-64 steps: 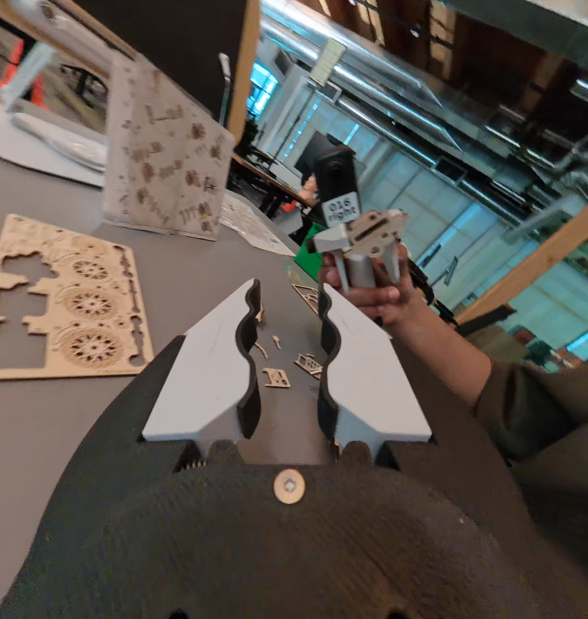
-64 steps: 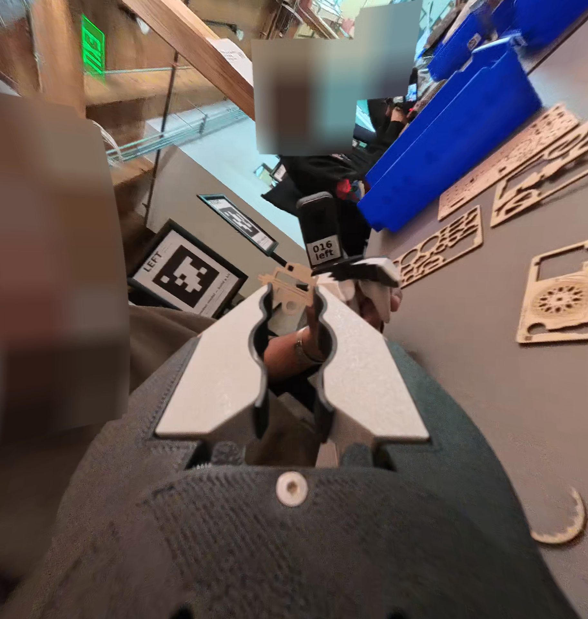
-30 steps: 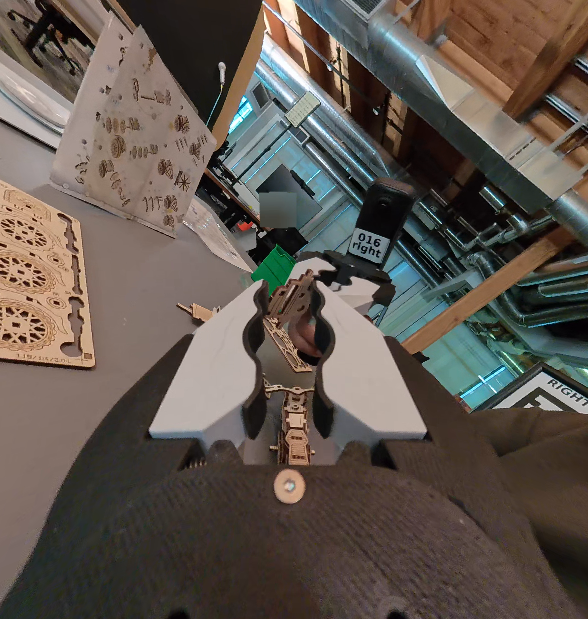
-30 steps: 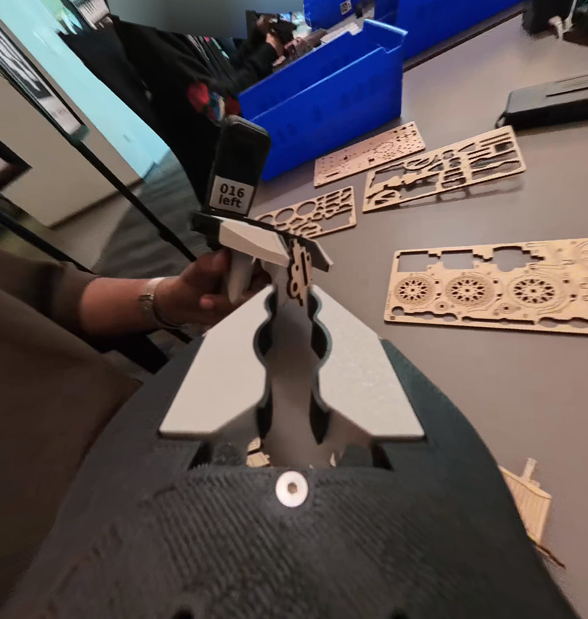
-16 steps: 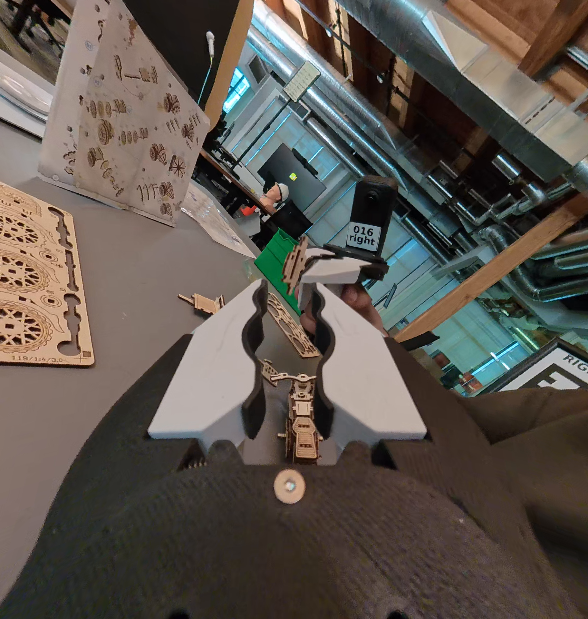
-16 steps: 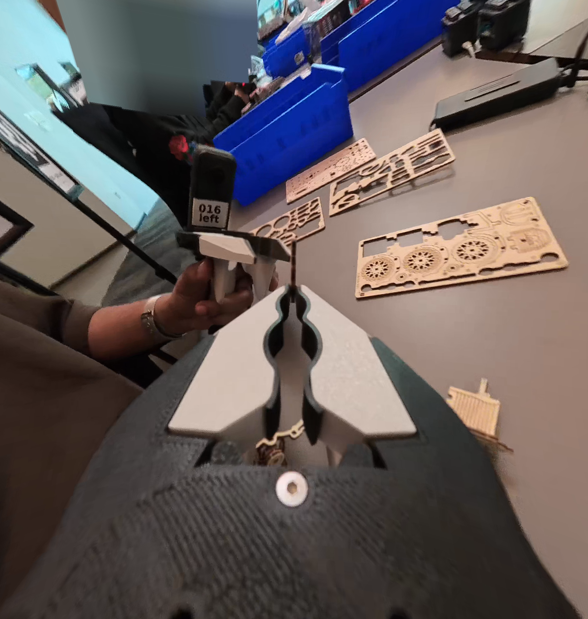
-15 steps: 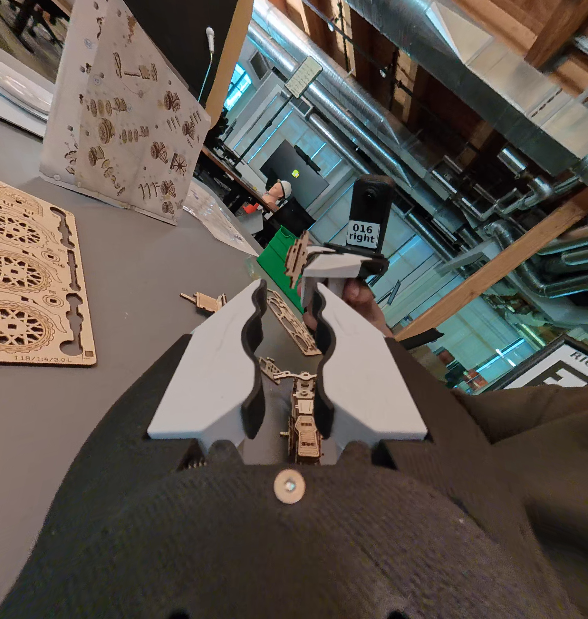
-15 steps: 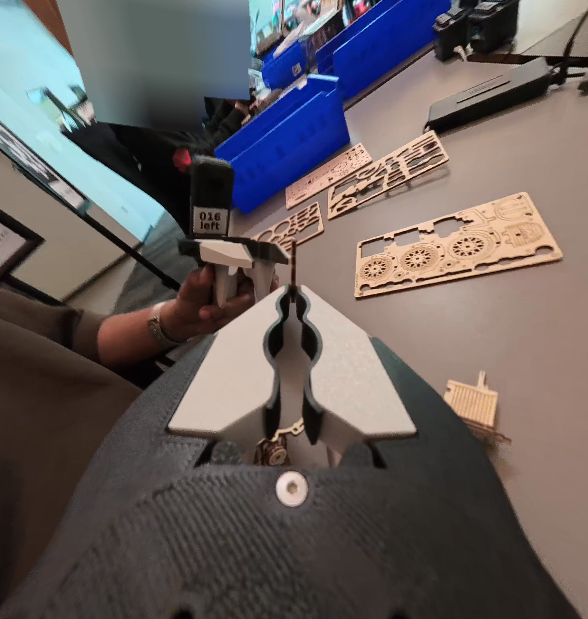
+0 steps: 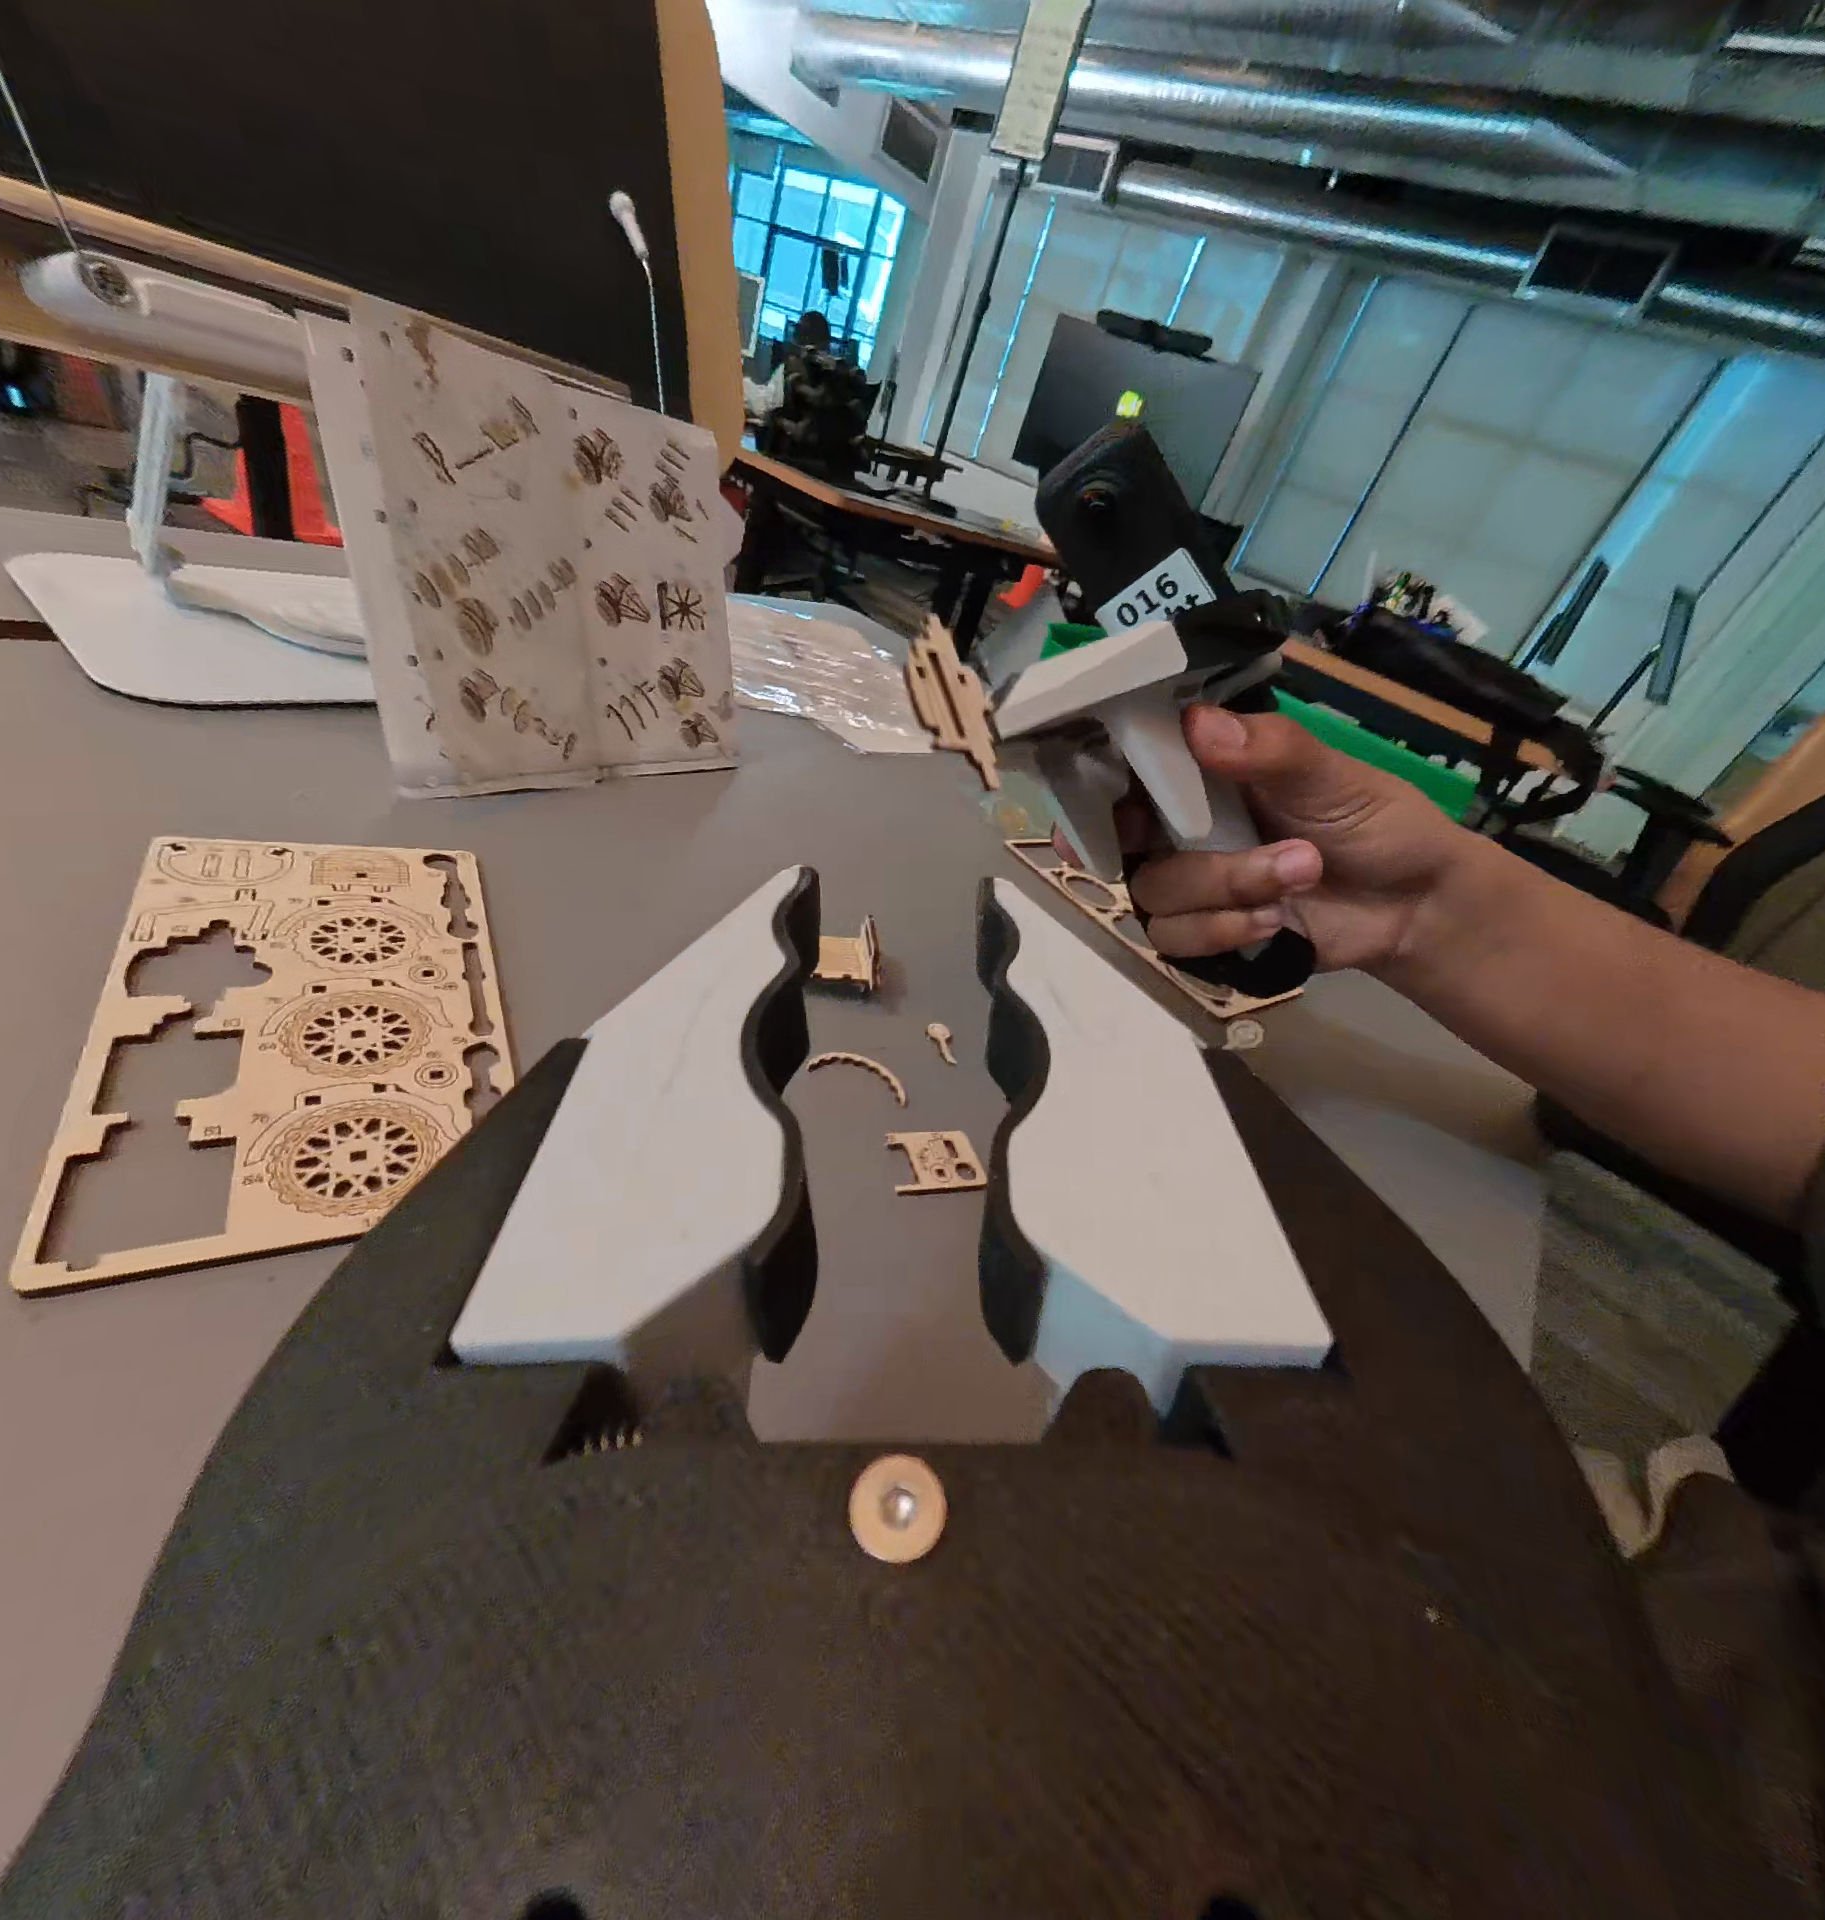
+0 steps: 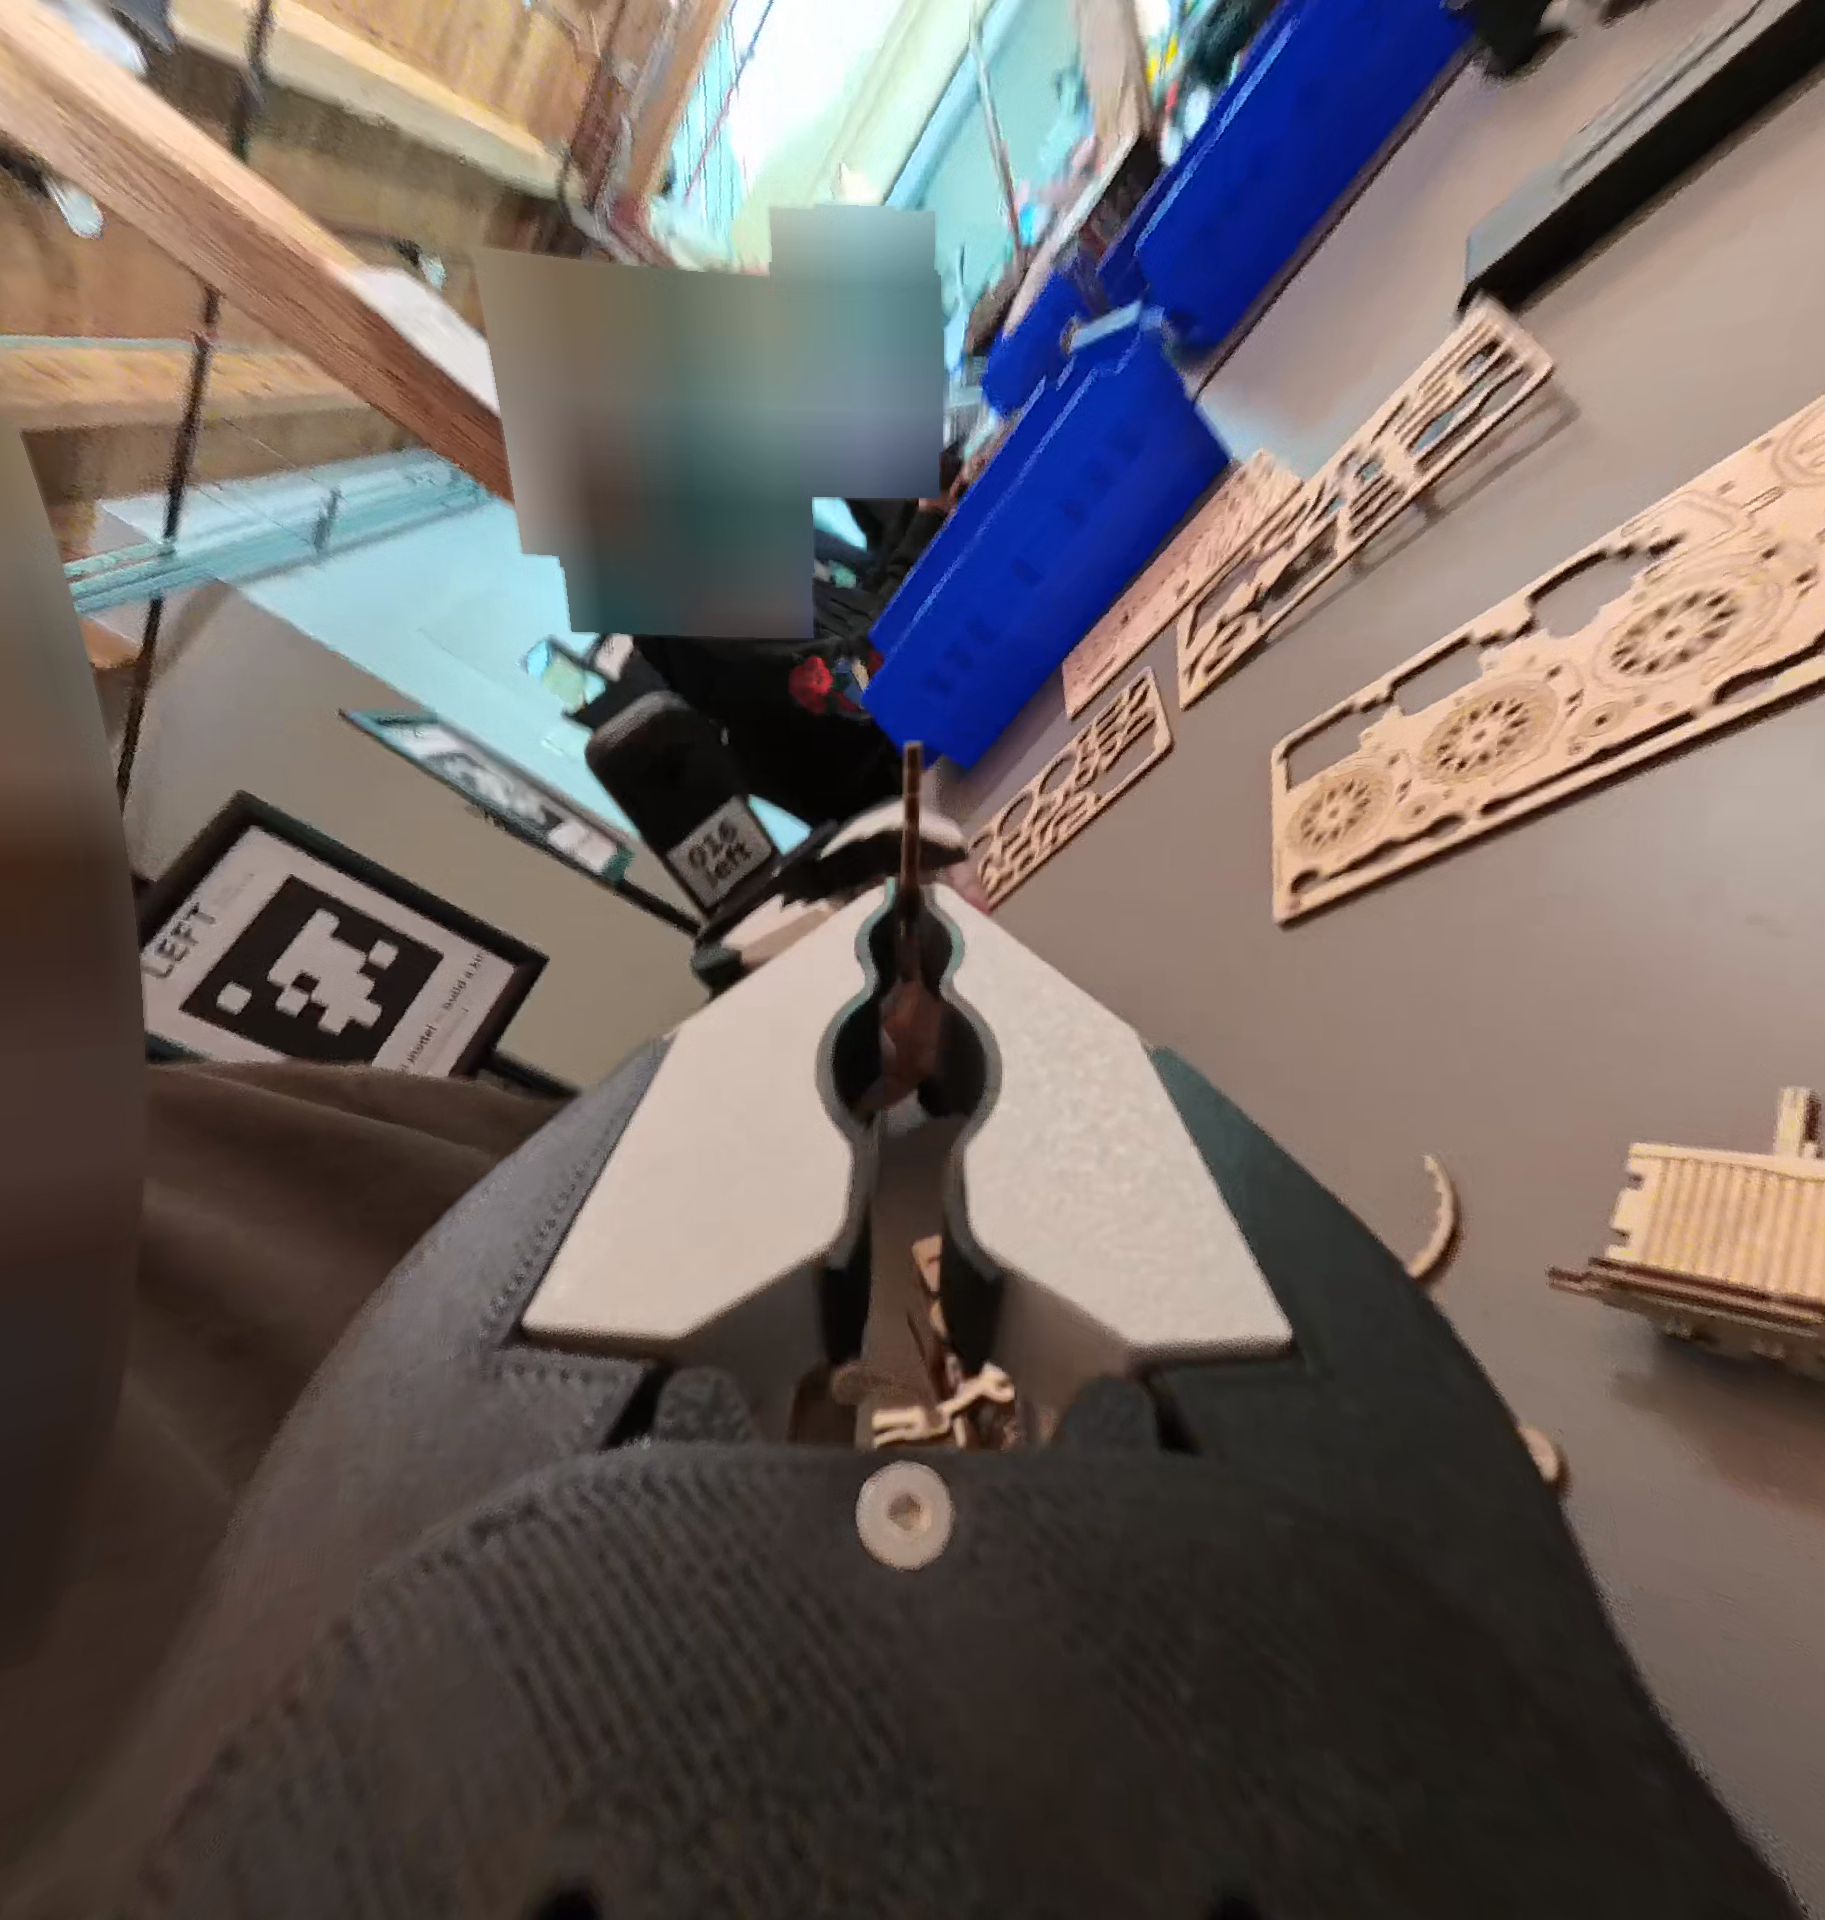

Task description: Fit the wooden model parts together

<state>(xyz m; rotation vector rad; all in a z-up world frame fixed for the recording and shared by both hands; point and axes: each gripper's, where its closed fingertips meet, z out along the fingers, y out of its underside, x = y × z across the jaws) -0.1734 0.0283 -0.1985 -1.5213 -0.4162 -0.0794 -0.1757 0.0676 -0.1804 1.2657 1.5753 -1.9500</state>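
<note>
- The right gripper [image 9: 996, 717] pinches a flat wooden part [image 9: 949, 694] edge-on, raised above the grey table [image 9: 596, 831].
- The left gripper [image 9: 897, 904] hovers empty, fingers apart, over small loose pieces [image 9: 934, 1158] beside the wheel sheet [image 9: 284, 1049].
- Best practice: pick the mating piece squarely, then align slots before pressing.

A grey table [image 9: 264, 1382] carries flat wooden part sheets: one with three spoked wheels [image 9: 274, 1049] at the left, and more near a blue bin [image 10: 1053, 561]. Small loose wooden pieces [image 9: 934, 1158] lie scattered on it, beside a small assembled wooden block [image 10: 1729, 1236]. An open instruction booklet [image 9: 534, 582] stands upright farther back.
</note>
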